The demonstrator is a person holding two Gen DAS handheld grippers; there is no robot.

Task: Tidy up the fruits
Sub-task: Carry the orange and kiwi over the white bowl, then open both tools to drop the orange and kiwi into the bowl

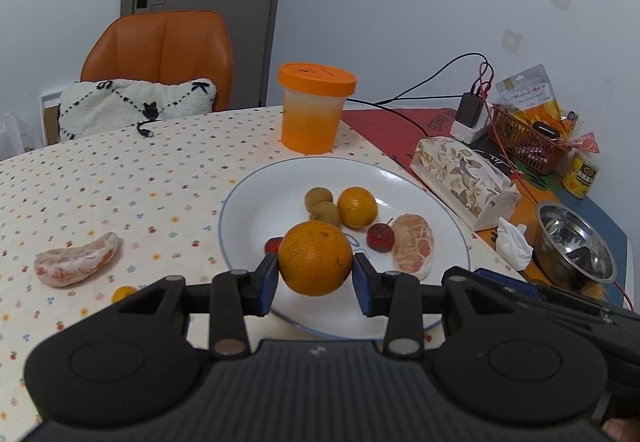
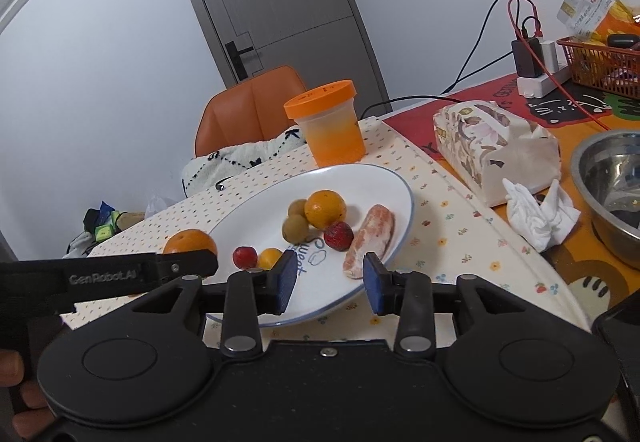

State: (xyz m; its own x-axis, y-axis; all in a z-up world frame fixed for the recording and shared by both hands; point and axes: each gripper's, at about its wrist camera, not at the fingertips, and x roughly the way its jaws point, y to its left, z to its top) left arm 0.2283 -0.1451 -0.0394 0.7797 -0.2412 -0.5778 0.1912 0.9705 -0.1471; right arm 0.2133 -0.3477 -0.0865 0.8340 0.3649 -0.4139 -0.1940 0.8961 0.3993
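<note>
My left gripper [image 1: 315,276] is shut on a large orange [image 1: 315,258] and holds it over the near edge of the white plate [image 1: 256,197]. The plate holds two brown longans [image 1: 322,205], a small orange [image 1: 357,207], a red berry [image 1: 380,237] and a peeled citrus segment [image 1: 413,245]. Another peeled segment [image 1: 76,260] and a tiny orange fruit [image 1: 124,293] lie on the cloth at left. My right gripper [image 2: 330,282] is open and empty at the plate's [image 2: 384,181] near rim, next to the segment [image 2: 370,238]. The held orange [image 2: 190,242] shows at left.
An orange-lidded jar [image 1: 314,107] stands behind the plate. A floral tissue pack [image 1: 464,177], crumpled tissue [image 1: 514,244] and steel bowl [image 1: 576,246] lie to the right. A red basket [image 1: 528,141], charger with cables [image 1: 470,113] and can [image 1: 580,171] sit at far right. An orange chair [image 1: 160,53] stands behind.
</note>
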